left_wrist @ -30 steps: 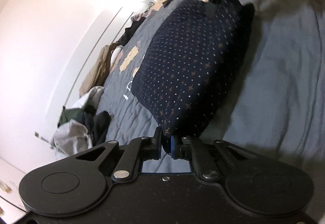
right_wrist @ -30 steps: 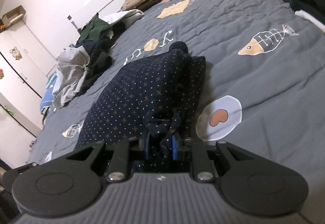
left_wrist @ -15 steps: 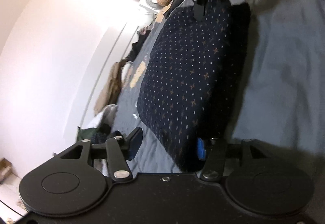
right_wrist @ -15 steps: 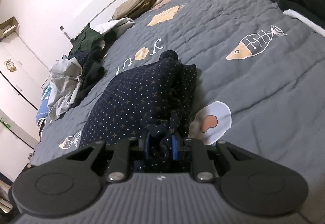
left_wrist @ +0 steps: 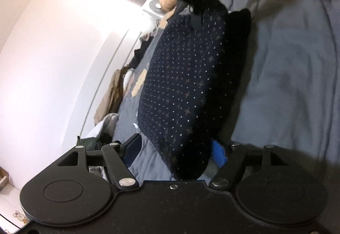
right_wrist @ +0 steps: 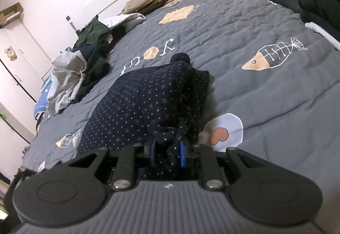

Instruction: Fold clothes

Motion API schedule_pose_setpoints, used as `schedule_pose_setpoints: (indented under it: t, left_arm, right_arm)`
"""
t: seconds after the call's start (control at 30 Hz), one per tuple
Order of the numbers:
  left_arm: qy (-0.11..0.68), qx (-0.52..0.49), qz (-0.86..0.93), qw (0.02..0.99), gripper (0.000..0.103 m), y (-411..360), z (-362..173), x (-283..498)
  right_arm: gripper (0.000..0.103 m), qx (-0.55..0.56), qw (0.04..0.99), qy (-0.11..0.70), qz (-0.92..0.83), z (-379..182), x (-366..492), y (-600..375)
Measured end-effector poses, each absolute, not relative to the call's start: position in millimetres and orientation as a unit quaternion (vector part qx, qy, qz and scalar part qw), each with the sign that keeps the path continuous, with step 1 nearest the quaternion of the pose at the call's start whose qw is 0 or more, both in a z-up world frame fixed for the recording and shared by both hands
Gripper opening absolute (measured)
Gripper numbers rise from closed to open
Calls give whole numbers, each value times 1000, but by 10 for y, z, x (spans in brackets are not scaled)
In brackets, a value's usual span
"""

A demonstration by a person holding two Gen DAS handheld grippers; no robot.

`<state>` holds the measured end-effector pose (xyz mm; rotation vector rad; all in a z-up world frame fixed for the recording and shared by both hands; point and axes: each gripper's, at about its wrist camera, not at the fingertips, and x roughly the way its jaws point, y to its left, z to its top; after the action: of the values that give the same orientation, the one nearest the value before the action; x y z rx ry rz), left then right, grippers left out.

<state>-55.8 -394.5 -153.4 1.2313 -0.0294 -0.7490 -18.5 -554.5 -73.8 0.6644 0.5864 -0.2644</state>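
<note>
The grey quilt (right_wrist: 244,47) carries the folded dotted navy garment (right_wrist: 138,104) near its egg print. The right gripper (right_wrist: 167,152) pinches one end; the left gripper (left_wrist: 176,149), jaws just opened, has released the opposite end—this fold looks finished.

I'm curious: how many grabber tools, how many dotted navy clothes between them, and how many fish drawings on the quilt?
Navy dotted garment between the grippers: 1
Grippers: 2, the left gripper with jaws that have just been opening around the garment's end, the right gripper shut on it
Fish drawings on the quilt: 2
Total: 5
</note>
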Motion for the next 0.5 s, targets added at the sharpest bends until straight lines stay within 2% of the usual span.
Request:
schedule_pose_setpoints:
  t: [0.3,0.5]
  left_arm:
    - [-29,567,-334,752,68,-3978,-1518,-515]
    - [-16,563,-337,754,68,-4034,-1511,-473]
  right_arm:
    - [31,305,896,299,-121,-574,-436,-5492]
    - [42,341,894,266,-114,-450,-707,-5503]
